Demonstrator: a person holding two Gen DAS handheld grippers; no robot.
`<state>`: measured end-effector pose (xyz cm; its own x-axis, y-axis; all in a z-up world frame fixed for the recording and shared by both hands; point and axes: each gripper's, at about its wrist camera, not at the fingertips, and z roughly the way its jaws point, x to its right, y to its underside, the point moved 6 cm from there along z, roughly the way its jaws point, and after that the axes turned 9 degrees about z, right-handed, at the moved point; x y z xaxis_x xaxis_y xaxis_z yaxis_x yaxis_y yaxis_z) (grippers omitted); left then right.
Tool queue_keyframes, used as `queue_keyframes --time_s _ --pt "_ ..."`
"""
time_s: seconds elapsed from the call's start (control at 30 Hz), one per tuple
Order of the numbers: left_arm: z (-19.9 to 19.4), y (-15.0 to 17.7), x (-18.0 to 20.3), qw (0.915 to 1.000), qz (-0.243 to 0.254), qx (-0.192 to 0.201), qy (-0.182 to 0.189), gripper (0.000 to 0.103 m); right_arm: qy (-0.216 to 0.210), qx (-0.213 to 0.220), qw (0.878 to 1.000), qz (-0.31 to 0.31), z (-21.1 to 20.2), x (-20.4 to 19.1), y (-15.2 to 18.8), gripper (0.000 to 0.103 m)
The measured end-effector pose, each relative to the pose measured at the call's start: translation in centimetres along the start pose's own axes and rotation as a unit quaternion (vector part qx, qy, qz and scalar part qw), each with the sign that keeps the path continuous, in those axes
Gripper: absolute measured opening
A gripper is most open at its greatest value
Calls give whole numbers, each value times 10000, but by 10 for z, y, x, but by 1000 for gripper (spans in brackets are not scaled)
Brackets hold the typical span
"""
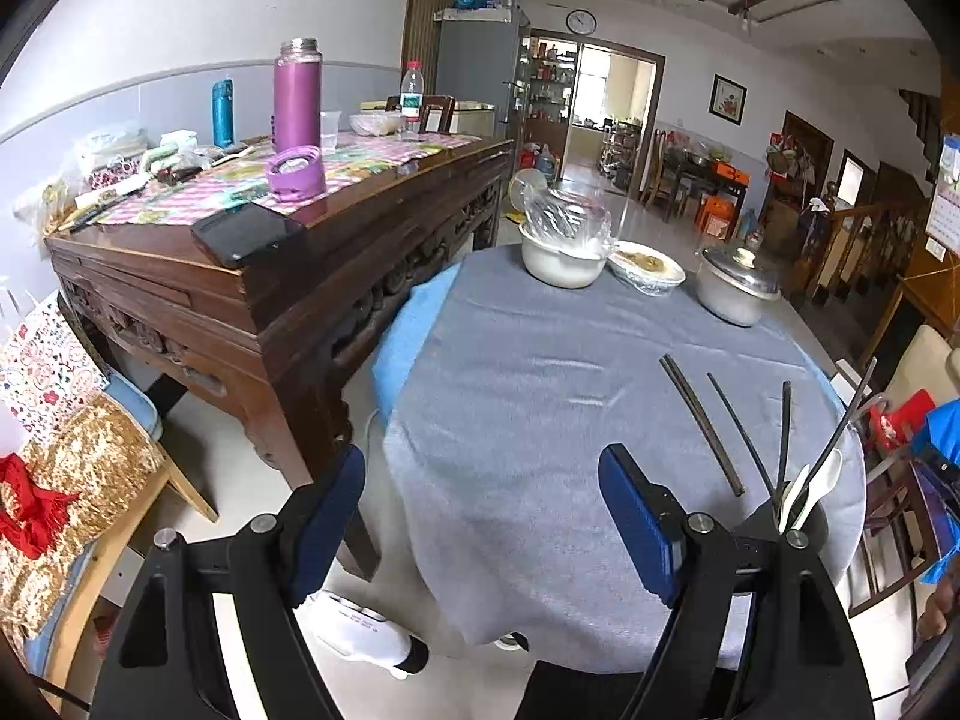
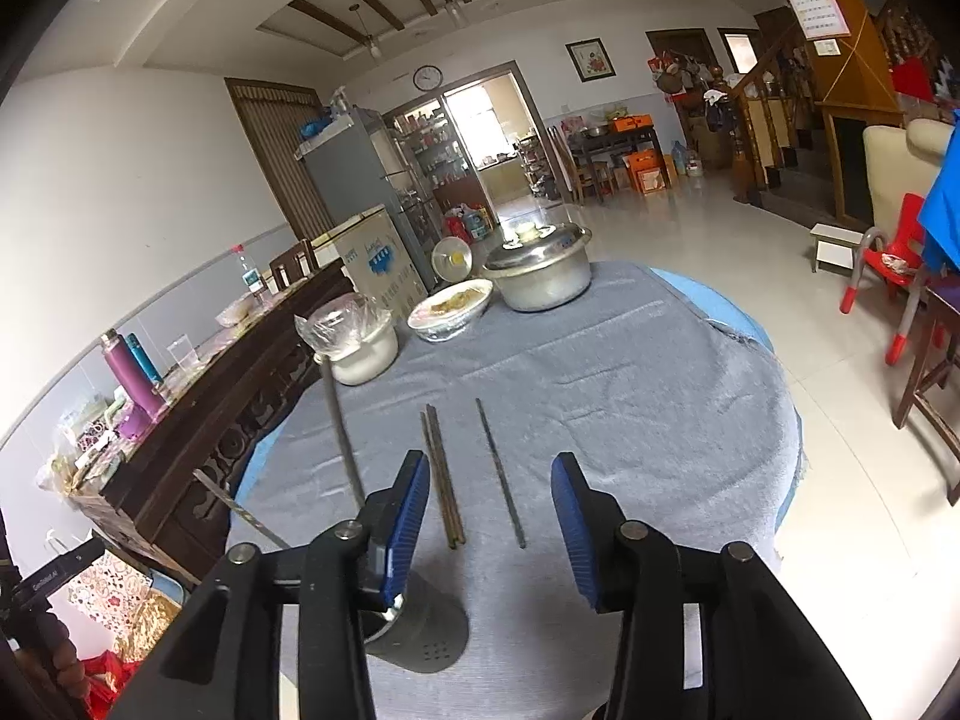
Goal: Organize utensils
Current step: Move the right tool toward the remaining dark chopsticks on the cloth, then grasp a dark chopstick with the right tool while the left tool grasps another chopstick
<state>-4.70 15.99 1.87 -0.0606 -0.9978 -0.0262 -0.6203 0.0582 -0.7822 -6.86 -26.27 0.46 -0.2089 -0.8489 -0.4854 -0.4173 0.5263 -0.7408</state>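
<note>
Chopsticks [image 2: 447,477] lie loose on the grey-clothed table [image 2: 630,396], beyond the dark utensil holder [image 2: 420,630]. Right hand-held gripper [image 2: 491,516] and left hand-held gripper [image 1: 480,516]: both spread apart, grasping nothing.

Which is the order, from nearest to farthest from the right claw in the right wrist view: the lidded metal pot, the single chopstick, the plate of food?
1. The single chopstick lies on the grey cloth directly ahead of the right claw.
2. The plate of food sits at the far side, slightly left.
3. The lidded metal pot stands just beyond it, at the far edge.
</note>
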Motion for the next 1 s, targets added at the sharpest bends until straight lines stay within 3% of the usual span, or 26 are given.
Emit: queue_keyframes --time_s 0.33,0.63,0.8,1.0 --pt "-12 1 -23 9998 26 187 -24 80 124 166 9997 -111 -22 -28 6 46" --pt "-1 1 -23 9999 48 134 -47 80 298 159 9994 -65 -25 -17 -2 46" --pt "26 -4 -15 9997 191 -158 -53 80 377 -102 9992 75 4 -3 -16 46" --pt "83 -21 16 9952 480 -750 413 80 435 -941 9940 362 85 19 -30 46"
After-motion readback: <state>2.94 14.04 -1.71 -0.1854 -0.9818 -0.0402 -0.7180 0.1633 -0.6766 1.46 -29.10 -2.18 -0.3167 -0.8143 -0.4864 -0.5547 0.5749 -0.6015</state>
